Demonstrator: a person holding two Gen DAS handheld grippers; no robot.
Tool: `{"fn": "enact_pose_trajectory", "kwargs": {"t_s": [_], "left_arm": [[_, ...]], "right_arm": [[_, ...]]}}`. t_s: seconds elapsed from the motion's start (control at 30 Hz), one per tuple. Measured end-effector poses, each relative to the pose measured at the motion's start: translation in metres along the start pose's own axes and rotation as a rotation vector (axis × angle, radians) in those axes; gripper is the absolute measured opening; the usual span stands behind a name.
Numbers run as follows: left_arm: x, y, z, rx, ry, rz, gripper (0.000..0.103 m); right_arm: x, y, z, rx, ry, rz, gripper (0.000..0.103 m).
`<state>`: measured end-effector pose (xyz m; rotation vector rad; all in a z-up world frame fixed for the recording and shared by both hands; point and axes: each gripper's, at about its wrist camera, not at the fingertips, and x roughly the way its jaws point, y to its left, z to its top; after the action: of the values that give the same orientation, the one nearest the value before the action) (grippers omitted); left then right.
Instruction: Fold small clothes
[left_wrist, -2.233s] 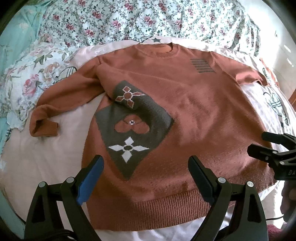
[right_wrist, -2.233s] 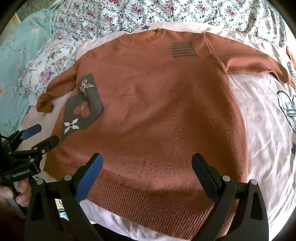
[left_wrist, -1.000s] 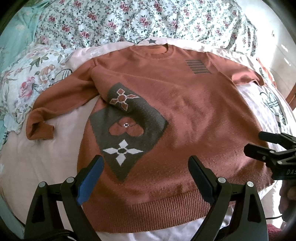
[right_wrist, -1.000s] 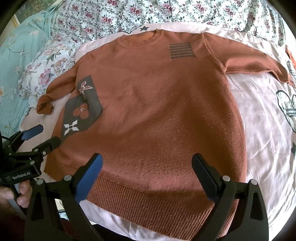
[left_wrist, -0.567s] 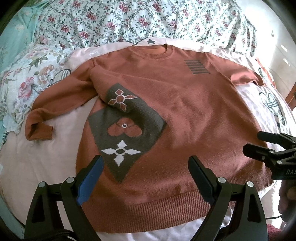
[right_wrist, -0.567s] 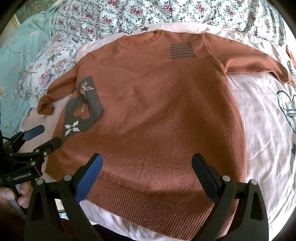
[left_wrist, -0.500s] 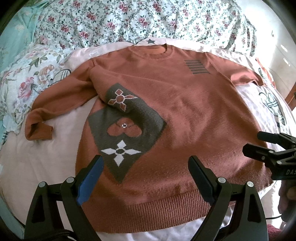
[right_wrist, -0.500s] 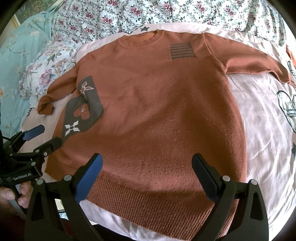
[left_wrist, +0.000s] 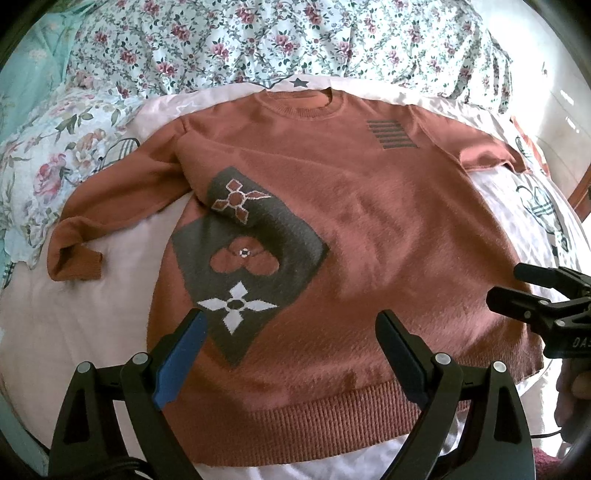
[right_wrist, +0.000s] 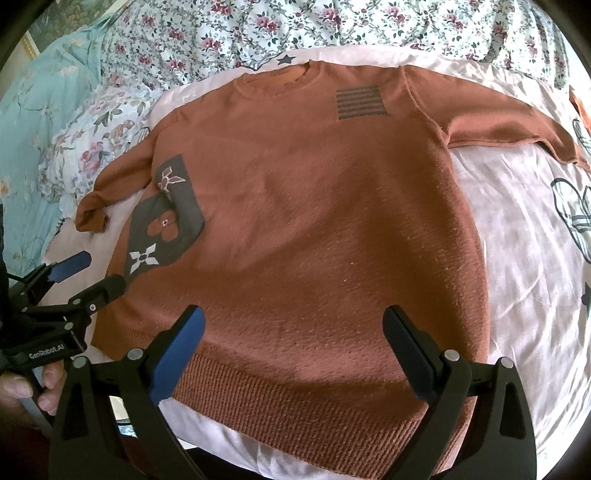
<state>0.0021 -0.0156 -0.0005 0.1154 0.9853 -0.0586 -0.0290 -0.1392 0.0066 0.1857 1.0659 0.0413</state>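
One rust-brown sweater (left_wrist: 351, 236) lies flat on the pink sheet (left_wrist: 74, 325) of the bed, collar toward the far floral quilt (left_wrist: 295, 40), ribbed hem at the near edge, so its long axis runs near to far. Its sleeves spread sideways; the left cuff (left_wrist: 75, 260) is curled under. Bare sheet lies on both sides. Both tools hover over the hem, the left tool (left_wrist: 290, 350) and right tool (right_wrist: 293, 347) with fingers wide apart, holding nothing.
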Motion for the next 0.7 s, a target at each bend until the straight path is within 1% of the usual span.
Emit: {"fn": "enact_pose_trajectory", "kwargs": {"t_s": [0.13,0.37,0.43,0.53,0.6,0.7], "left_arm": [[0.001,-0.004,0.003,0.015,-0.027,0.018,0.093],[0.003,-0.005,0.007,0.017,-0.001,0.018,0.093],[0.005,-0.006,0.009,0.016,0.007,0.02,0.093],[0.007,-0.005,0.013,0.021,0.015,0.034,0.093],[0.008,-0.005,0.015,0.02,0.019,0.035,0.093],[0.011,-0.002,0.02,0.006,0.031,0.02,0.093]], "right_arm": [[0.0,-0.004,0.001,0.009,-0.013,0.01,0.097],[-0.001,-0.009,0.004,0.021,-0.055,0.035,0.097],[-0.001,-0.01,0.005,0.011,-0.047,0.01,0.097],[-0.002,-0.012,0.007,0.01,-0.053,0.005,0.097],[-0.004,-0.013,0.007,-0.002,-0.075,-0.01,0.097],[-0.005,-0.019,0.009,0.011,-0.066,-0.012,0.097]]}}
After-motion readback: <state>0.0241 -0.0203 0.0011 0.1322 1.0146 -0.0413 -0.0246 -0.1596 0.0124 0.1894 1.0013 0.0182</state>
